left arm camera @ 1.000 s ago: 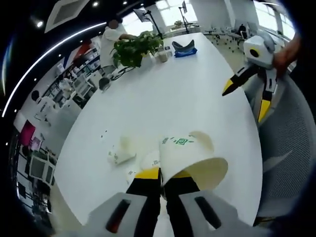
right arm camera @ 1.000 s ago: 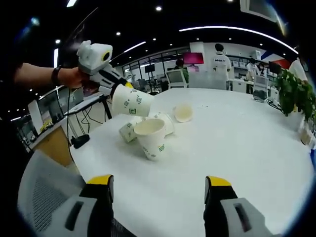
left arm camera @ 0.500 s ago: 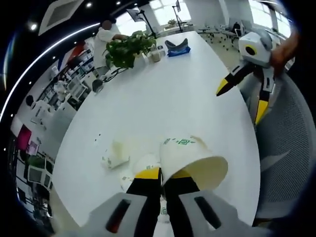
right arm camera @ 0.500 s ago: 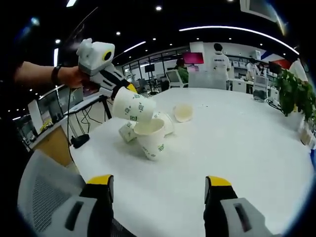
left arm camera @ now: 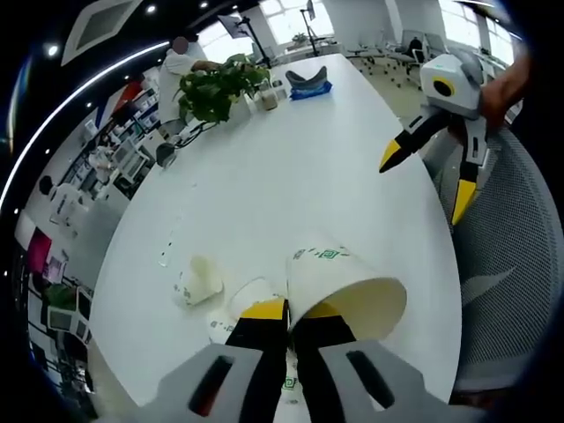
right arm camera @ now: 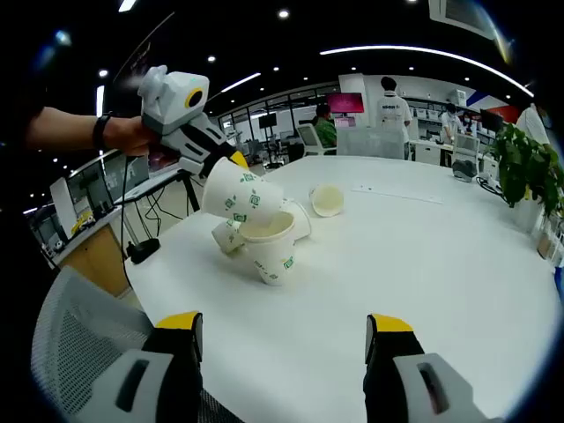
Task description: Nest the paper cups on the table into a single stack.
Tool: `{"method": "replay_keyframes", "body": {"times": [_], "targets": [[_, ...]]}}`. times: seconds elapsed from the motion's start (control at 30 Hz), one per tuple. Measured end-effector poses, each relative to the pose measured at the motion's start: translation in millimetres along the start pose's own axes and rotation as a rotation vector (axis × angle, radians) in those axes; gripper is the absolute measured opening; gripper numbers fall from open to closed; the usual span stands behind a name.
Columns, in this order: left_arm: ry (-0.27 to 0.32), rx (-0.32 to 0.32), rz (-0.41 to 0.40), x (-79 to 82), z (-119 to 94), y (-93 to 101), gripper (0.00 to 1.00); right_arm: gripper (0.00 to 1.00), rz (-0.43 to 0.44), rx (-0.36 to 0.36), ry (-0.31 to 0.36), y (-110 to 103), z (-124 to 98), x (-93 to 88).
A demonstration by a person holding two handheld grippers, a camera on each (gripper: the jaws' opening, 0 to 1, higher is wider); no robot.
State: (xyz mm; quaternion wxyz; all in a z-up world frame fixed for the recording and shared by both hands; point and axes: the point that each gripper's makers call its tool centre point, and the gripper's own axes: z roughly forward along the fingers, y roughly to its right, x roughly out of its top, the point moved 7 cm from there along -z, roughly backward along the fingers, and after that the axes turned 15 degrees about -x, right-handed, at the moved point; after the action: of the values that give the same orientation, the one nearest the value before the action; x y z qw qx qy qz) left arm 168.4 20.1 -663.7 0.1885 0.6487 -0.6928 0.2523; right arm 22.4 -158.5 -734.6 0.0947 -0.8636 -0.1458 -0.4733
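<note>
White oval table [right arm camera: 423,264]: paper cups [right arm camera: 273,251] clustered at 10 o'clock in the right gripper view, one cup lying apart [right arm camera: 327,200] at 11, potted plant [left arm camera: 211,88] at the far end.

Matt white paper cups [right arm camera: 264,238] printed with green marks lie on a smooth, faintly glossy white table [right arm camera: 423,256]. The left gripper [left arm camera: 289,310] is glossy yellow-and-black plastic; beside the right gripper [right arm camera: 282,335], a grey mesh-cloth chair [right arm camera: 84,339].
</note>
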Motion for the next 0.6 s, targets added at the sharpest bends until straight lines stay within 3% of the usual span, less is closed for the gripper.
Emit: {"method": "replay_keyframes", "body": {"times": [0.6], "targets": [[0.000, -0.001, -0.006, 1.1, 7.1, -5.6, 0.00, 0.76, -0.006, 0.006, -0.006, -2.0, -0.8, 0.1]]}}
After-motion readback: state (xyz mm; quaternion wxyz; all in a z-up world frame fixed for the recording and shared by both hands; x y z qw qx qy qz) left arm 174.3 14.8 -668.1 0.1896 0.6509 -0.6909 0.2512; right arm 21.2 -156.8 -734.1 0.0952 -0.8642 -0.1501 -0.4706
